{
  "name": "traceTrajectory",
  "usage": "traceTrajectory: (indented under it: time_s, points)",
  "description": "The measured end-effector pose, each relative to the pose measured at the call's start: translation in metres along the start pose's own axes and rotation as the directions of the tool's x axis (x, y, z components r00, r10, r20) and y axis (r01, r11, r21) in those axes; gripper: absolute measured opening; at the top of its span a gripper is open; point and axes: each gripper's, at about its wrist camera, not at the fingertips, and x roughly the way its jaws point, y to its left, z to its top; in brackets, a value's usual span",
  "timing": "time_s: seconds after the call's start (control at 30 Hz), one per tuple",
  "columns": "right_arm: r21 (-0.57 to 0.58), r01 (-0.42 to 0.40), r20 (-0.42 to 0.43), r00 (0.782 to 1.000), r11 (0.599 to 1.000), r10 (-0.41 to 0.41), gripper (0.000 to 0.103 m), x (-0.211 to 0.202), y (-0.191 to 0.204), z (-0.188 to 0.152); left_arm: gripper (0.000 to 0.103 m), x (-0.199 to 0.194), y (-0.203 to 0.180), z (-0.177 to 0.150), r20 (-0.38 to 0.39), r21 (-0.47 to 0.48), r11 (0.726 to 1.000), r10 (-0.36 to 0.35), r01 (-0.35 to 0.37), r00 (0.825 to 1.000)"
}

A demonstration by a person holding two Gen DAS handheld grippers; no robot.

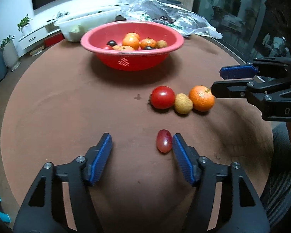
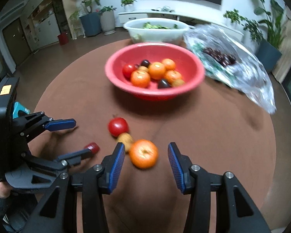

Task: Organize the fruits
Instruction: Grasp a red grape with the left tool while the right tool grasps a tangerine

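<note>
A red grape (image 1: 164, 141) lies on the brown desk (image 1: 67, 116), touching the left gripper's (image 1: 141, 147) right finger only; its fingers stand released. At the grape's one o'clock sit a tomato (image 1: 163, 97), a longan (image 1: 183, 103) and an orange (image 1: 201, 98) in a row. The right gripper's (image 2: 146, 155) fingers straddle the orange, released, gaps on both sides. A red bowl (image 1: 126, 62) of fruit stands at twelve o'clock

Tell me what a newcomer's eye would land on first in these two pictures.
First the red bowl, heaped with oranges and darker fruit, at the far middle of the round brown table. Next, a short row nearer the front: a tomato, a small tan fruit and an orange, touching side by side. The open left gripper has a red grape between its fingers, while the open right gripper brackets the orange.
</note>
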Motion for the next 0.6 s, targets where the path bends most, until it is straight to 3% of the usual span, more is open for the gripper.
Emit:
traceTrajectory:
  time_s: [0.23, 0.37, 0.6]
  points:
    - [0.051, -0.016, -0.043, 0.999, 0.999, 0.019, 0.05, 0.008, -0.018, -0.018, 0.049, 0.009, -0.013, 0.002, -0.027, 0.025, 0.999, -0.025, 0.026, 0.999]
    - [0.04, -0.04, -0.041, 0.998, 0.998, 0.041, 0.05, 0.013, -0.014, -0.014, 0.033, 0.008, -0.014, 0.002, -0.035, 0.027, 0.998, -0.051, 0.052, 0.998]
    - [0.019, -0.063, -0.058, 0.996, 0.998, 0.064, 0.05, 0.025, -0.009, -0.006, 0.019, 0.007, -0.02, 0.0, -0.044, 0.038, 0.997, -0.07, 0.072, 0.997]
